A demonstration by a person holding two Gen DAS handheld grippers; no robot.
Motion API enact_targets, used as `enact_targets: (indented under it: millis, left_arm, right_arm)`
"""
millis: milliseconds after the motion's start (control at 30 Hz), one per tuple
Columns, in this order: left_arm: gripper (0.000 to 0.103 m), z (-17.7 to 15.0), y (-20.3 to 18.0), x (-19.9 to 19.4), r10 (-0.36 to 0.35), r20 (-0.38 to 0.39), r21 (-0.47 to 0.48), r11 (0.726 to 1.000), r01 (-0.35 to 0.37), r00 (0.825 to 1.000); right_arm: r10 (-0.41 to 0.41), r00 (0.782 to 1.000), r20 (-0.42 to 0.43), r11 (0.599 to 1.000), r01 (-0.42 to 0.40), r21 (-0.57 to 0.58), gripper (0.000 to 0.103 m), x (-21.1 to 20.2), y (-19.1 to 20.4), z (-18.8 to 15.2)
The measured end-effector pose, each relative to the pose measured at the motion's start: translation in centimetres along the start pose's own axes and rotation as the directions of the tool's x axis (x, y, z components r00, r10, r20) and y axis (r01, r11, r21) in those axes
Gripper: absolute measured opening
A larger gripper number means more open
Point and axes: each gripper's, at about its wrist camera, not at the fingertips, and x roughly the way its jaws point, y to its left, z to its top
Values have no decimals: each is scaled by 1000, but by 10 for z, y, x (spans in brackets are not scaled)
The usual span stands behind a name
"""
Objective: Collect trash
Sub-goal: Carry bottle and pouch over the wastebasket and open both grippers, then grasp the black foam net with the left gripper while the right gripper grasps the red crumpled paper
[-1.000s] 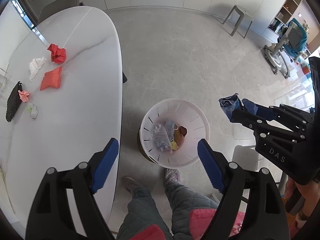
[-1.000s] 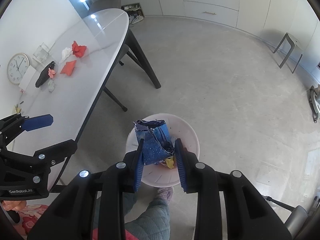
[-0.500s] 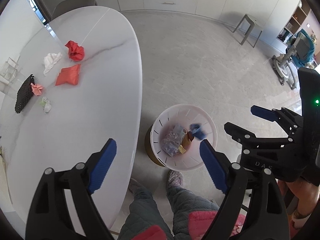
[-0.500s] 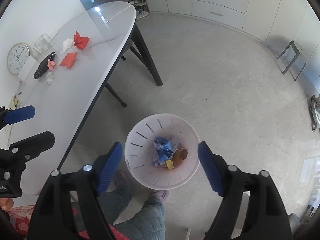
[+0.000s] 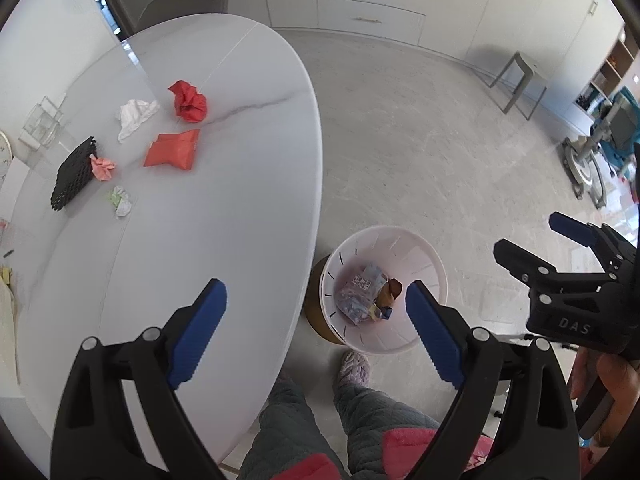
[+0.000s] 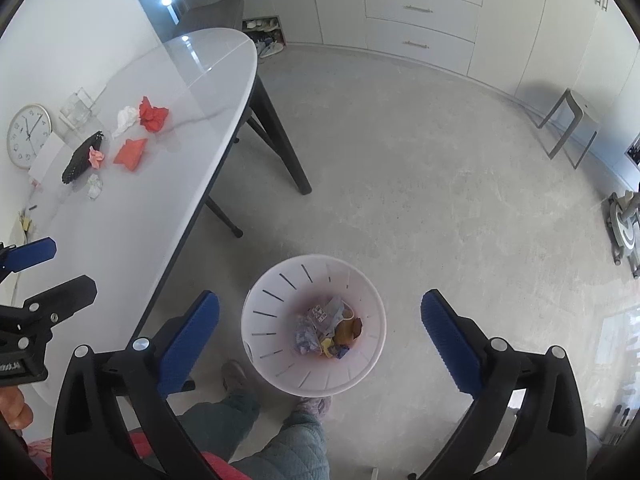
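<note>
White marble-look oval table fills the left side, carrying a black perforated mat, a small pink paper wad, a pale green-and-white wad, a white crumpled tissue, a flat orange-red packet with its long axis running left to right, and a red crumpled paper ball. A round white wall clock leans behind them. The left gripper points steeply down over the table's edge, its blue-padded jaws opening with nothing between them. On the floor just beside the table stands a white slotted plastic wastebasket, mouth upward, with mixed wrappers at its bottom. The right gripper, lettered "DAS" on its black body, hangs above the basket, jaws opening wide and empty.
</note>
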Motion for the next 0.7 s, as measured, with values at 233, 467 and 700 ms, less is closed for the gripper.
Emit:
enact_targets:
  millis: [233, 467, 700]
  left_arm:
    - [88, 6, 45, -9, 28, 43, -159, 987, -21, 999]
    - [88, 2, 118, -11, 125, 34, -315, 943, -108, 992]
    - [88, 3, 195, -8, 178, 26, -441, 885, -149, 984]
  right_arm:
    - [48, 998, 31, 994, -45, -101, 100, -8, 23, 26]
    - [116, 993, 34, 974, -107, -199, 100, -1, 64, 60]
    - [174, 984, 37, 952, -158, -261, 100, 16, 114, 99]
